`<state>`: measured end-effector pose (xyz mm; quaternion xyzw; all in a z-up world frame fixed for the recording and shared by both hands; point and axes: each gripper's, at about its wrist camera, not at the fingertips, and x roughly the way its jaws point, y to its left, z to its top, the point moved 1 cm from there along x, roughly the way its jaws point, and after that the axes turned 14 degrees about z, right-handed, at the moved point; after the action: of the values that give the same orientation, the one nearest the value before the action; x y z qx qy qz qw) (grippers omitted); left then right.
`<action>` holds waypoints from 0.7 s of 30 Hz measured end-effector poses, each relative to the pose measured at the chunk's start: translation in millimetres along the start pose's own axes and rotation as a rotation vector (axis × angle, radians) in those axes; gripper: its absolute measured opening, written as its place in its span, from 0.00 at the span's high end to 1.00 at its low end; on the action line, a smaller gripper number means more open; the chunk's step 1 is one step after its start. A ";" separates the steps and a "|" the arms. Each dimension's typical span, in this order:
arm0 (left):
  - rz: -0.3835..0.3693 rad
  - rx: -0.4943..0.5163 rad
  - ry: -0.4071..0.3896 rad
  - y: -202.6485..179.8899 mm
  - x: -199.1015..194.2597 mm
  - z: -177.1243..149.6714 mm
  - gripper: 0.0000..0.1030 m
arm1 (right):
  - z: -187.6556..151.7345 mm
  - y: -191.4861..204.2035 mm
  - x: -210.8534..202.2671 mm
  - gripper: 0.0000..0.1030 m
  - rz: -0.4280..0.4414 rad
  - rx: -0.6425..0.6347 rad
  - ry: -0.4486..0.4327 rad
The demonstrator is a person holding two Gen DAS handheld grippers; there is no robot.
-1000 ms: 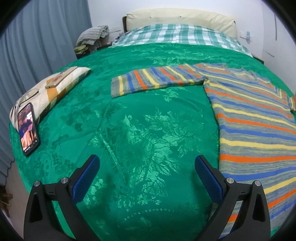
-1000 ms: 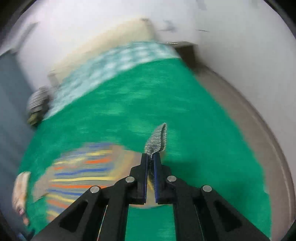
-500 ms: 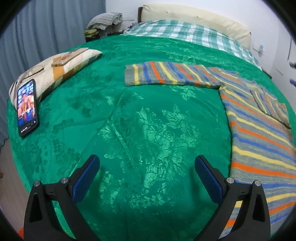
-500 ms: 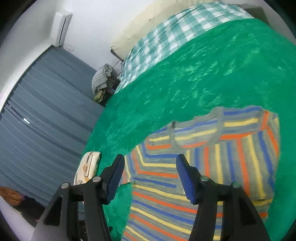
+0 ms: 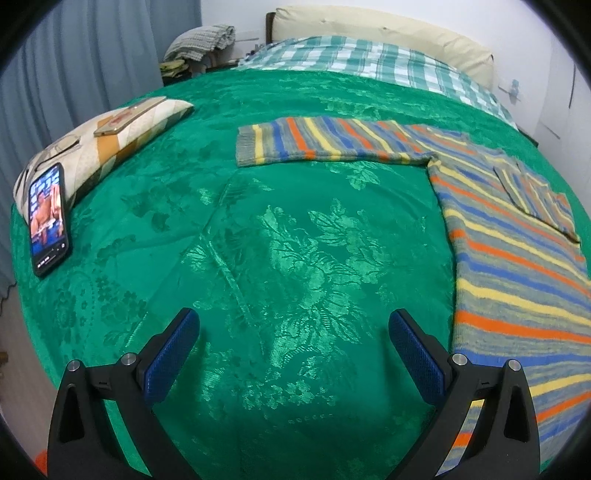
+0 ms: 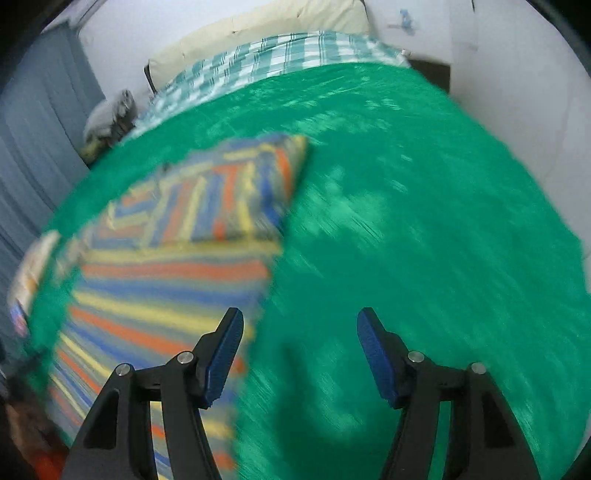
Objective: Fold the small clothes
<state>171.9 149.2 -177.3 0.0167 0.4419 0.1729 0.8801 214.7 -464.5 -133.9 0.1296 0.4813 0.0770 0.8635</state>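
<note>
A striped knit sweater point(image 5: 517, 266) in grey, orange, blue and yellow lies flat on the green bedspread point(image 5: 288, 240). Its left sleeve point(image 5: 325, 142) stretches out to the left. Its right sleeve point(image 5: 535, 195) is folded over the body. My left gripper point(image 5: 291, 347) is open and empty above bare bedspread, left of the sweater's side edge. In the blurred right wrist view the sweater point(image 6: 166, 273) lies at the left with the folded sleeve point(image 6: 229, 195) on top. My right gripper point(image 6: 299, 350) is open and empty above the sweater's right edge.
A phone point(image 5: 48, 218) with a lit screen leans on a patterned cushion point(image 5: 110, 144) at the bed's left edge. A checked sheet point(image 5: 369, 64) and cream pillow point(image 5: 388, 35) lie at the head. Grey curtains point(image 5: 92, 62) hang at the left. A wall point(image 6: 517, 92) runs along the right.
My right gripper let go of the sweater's right sleeve, which now lies folded over the body, and swung back over the sweater's right edge. My left gripper stayed open and shifted slightly.
</note>
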 end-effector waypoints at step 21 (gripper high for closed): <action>0.007 0.024 -0.021 -3.8 -4.2 -2.5 0.01 | -104.6 -16.5 -22.4 0.15 -0.183 -0.001 -0.099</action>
<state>168.7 143.9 -176.3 0.0307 0.4344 0.1703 0.8839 114.1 -470.4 -173.3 0.0882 0.4477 -0.0083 0.8898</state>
